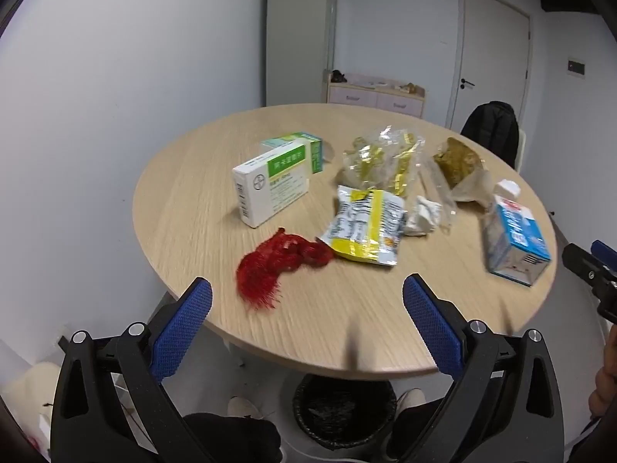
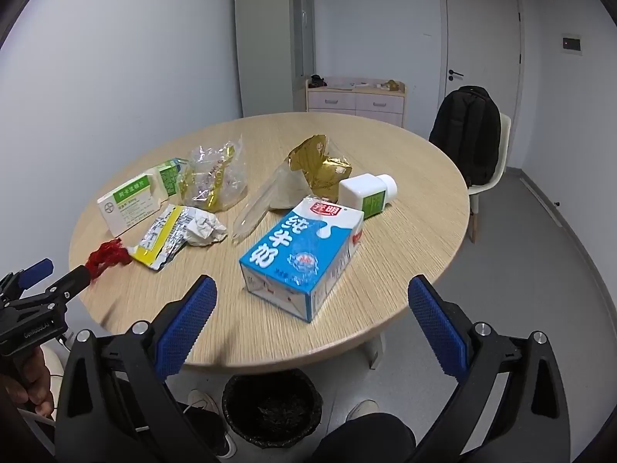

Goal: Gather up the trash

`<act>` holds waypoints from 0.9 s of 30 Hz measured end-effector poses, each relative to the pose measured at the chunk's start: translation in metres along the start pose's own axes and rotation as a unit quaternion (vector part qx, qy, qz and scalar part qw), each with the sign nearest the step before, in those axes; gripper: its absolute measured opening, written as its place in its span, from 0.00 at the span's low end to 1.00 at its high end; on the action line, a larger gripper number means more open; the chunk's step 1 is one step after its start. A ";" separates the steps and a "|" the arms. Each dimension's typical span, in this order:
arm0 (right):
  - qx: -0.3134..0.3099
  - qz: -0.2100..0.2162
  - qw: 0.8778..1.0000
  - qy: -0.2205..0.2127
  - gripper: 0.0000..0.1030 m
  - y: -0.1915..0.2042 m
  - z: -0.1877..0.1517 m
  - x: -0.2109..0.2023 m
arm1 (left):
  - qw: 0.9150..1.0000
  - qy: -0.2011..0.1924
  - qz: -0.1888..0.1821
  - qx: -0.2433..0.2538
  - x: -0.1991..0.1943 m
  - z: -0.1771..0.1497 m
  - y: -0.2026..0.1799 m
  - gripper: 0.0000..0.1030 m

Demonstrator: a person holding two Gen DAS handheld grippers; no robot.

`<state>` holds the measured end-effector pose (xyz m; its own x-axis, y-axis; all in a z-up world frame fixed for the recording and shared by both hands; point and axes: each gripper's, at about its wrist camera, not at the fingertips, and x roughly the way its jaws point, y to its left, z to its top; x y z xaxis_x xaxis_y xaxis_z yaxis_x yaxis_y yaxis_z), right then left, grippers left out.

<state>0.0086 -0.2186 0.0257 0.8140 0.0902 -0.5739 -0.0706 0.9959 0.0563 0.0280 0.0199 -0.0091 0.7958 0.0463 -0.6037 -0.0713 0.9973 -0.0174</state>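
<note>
Trash lies spread on a round wooden table (image 1: 216, 177) (image 2: 416, 200). A red mesh net (image 1: 275, 266) (image 2: 106, 256) lies nearest my left gripper (image 1: 308, 297), which hovers open above the near edge with nothing between its fingers. Beside the net are a yellow and silver wrapper (image 1: 364, 225) (image 2: 162, 239), a crumpled white paper (image 1: 422, 214) (image 2: 204, 227) and a white and green medicine box (image 1: 270, 187) (image 2: 129, 200). A blue and white milk carton (image 2: 300, 254) (image 1: 515, 243) lies on its side just ahead of my right gripper (image 2: 312, 297), also open and empty.
Farther back lie a clear bag with gold foil (image 2: 216, 177), a gold wrapper (image 2: 322, 166), a clear plastic sleeve (image 2: 258, 208) and a white bottle (image 2: 368, 193). A black-lined bin (image 2: 272, 405) (image 1: 343, 409) stands under the table by the person's shoes. A chair with a black backpack (image 2: 468, 139) stands right.
</note>
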 end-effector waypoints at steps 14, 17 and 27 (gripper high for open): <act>0.016 -0.015 0.998 0.066 0.90 0.007 0.028 0.068 | 0.999 0.045 0.013 0.002 0.060 0.020 0.017 0.94; 0.029 -0.026 0.995 0.087 0.88 0.010 0.030 0.083 | 0.999 0.047 0.014 0.002 0.070 0.025 0.018 0.94; 0.043 -0.045 0.992 0.106 0.74 0.017 0.033 0.106 | 0.998 0.069 0.011 0.001 0.088 0.028 0.015 0.74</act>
<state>0.1125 -0.1924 -0.0072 0.6747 0.0095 -0.7380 0.0529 0.9967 0.0612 0.1142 0.0406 -0.0400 0.7041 0.0601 -0.7076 -0.0865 0.9963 -0.0014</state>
